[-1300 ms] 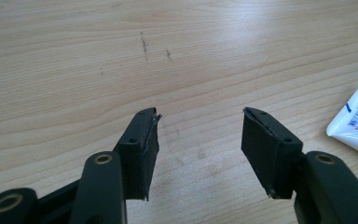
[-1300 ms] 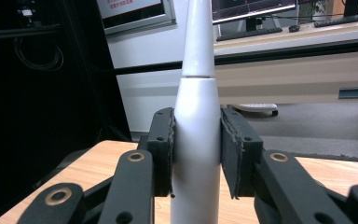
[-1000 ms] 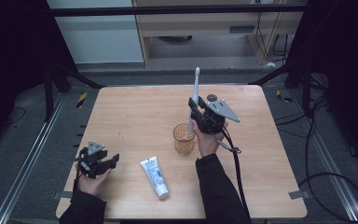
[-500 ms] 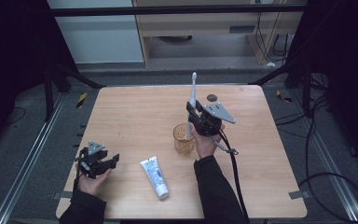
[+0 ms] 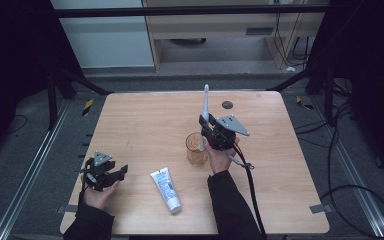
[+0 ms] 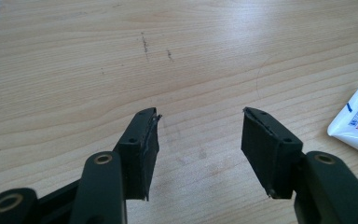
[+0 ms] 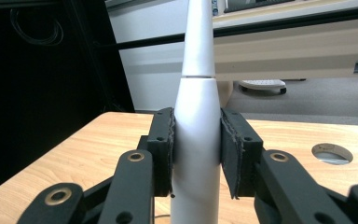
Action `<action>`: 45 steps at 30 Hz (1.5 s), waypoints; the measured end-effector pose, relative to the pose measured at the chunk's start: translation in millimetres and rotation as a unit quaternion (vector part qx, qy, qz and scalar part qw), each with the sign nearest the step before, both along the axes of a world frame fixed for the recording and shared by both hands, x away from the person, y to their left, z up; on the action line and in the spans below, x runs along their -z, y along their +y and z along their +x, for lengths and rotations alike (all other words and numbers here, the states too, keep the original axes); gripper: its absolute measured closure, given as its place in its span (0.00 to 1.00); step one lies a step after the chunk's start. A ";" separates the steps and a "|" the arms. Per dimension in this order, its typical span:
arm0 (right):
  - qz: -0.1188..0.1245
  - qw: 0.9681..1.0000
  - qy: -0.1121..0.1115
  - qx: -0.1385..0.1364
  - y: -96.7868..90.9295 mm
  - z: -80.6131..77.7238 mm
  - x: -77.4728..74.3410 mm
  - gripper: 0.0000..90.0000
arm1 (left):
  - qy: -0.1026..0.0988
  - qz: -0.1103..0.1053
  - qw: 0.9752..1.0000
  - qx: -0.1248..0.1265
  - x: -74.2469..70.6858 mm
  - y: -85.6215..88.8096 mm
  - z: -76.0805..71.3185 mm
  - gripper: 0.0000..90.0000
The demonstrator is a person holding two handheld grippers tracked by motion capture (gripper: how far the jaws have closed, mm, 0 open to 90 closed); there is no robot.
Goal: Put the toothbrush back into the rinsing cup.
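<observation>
The wooden table point(image 5: 145, 120) takes up the middle of the high view, its far edge at twelve o'clock. Near its centre the right gripper point(image 5: 206, 125) is held up above the top, its jaws clenched on the white handle of an electric toothbrush point(image 5: 204, 112); in the right gripper view both pads press the handle's sides point(image 7: 196, 140), and the toothbrush stands upright with its thin neck rising toward twelve o'clock. Its lower end reaches down into the amber glass cup point(image 5: 196, 150), which stands on the table just at seven o'clock from that gripper. Whether the end touches the cup's bottom cannot be told.

At about eight o'clock on the table, close to the near edge, the left gripper point(image 5: 121, 171) rests low with its jaws released and spread, only bare wood between them point(image 6: 198, 140).

Between the two hands, at six o'clock from the cup, a white toothpaste tube point(image 5: 166, 189) lies flat, well apart from both grippers.

A small dark round hole point(image 5: 227, 104) sits near the far edge at about one o'clock.
</observation>
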State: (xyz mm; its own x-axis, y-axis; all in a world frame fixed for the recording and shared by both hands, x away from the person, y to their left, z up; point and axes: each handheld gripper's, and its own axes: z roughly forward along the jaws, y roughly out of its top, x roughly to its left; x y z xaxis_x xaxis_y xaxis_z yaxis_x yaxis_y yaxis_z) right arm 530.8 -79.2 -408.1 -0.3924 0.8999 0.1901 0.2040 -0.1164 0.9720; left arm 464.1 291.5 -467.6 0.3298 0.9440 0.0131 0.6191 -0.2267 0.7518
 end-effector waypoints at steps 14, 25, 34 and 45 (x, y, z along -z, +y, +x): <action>-0.012 1.000 0.023 -0.014 2.3 -1.3 9.7 0.75 | 0.000 0.000 1.000 0.000 0.0 -0.3 0.0 0.51; -0.028 0.999 0.036 -0.022 2.8 -2.7 10.9 0.75 | -0.001 0.000 1.000 0.000 -0.4 -0.3 -0.2 0.51; -0.035 0.998 0.046 -0.024 -0.5 -3.8 13.3 0.75 | -0.001 -0.001 1.000 0.000 -0.5 0.0 -0.1 0.51; -0.048 0.996 0.064 -0.031 -3.6 -5.1 22.0 0.75 | 0.000 0.000 1.000 0.000 -0.1 -0.5 0.0 0.51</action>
